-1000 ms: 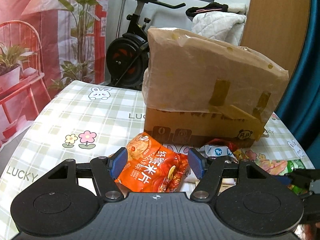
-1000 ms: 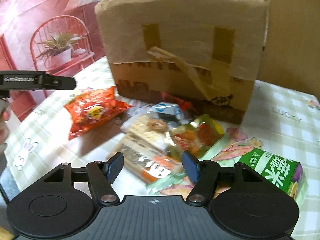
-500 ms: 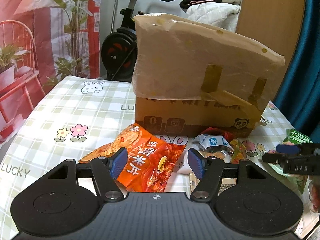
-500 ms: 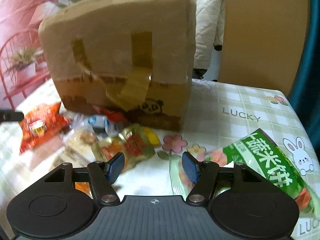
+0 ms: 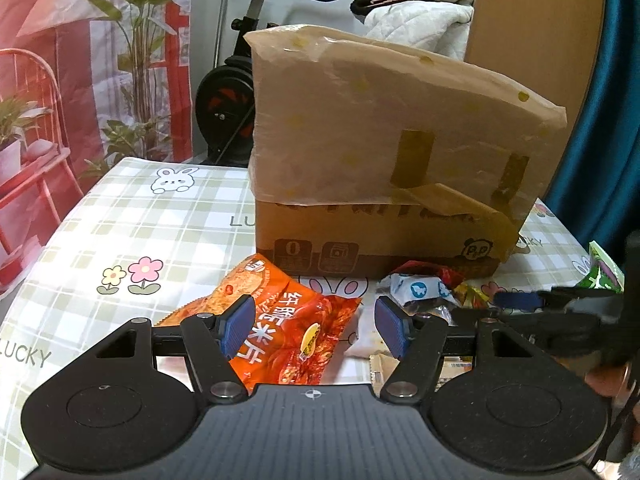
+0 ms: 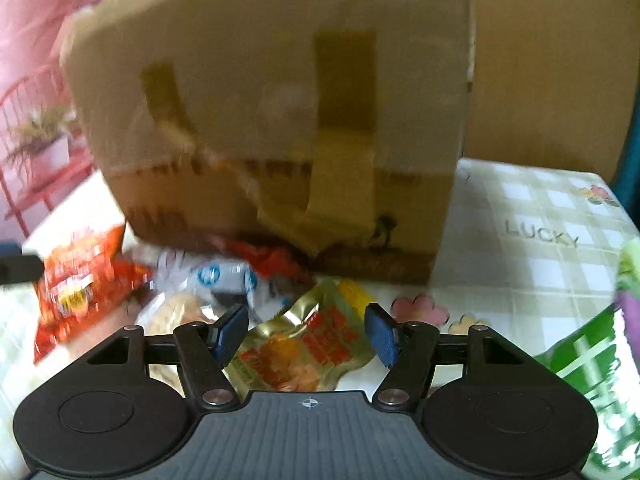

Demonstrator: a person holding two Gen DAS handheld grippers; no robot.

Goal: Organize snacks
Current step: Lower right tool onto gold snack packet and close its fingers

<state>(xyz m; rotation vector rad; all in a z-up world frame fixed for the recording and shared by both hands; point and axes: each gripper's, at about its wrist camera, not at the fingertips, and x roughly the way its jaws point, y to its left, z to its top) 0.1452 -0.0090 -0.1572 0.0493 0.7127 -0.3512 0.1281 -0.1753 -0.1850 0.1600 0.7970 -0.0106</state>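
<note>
An orange snack bag (image 5: 288,320) lies on the checked tablecloth, and my left gripper (image 5: 316,330) hovers open above it with blue pads apart. My right gripper (image 6: 306,332) is open over a gold and red packet (image 6: 308,344); nothing is pressed between its pads. Behind lie a white and blue packet (image 6: 224,276), a red wrapper (image 6: 272,258) and the orange snack bag (image 6: 76,280). A green bag (image 6: 592,364) sits at the right edge. A taped cardboard box (image 5: 384,160) stands behind the snacks. My right gripper (image 5: 516,300) shows at the left wrist view's right.
The table (image 5: 160,216) has a green checked cloth with rabbits and flowers. An exercise bike (image 5: 236,96) stands behind the table, a red chair backdrop (image 5: 36,128) at left, a wooden panel (image 5: 532,40) and blue curtain (image 5: 604,160) at right.
My right gripper swung first rightward toward the green bag, then back left and lower over the gold packet. The left gripper's view shifted only slightly over the orange bag.
</note>
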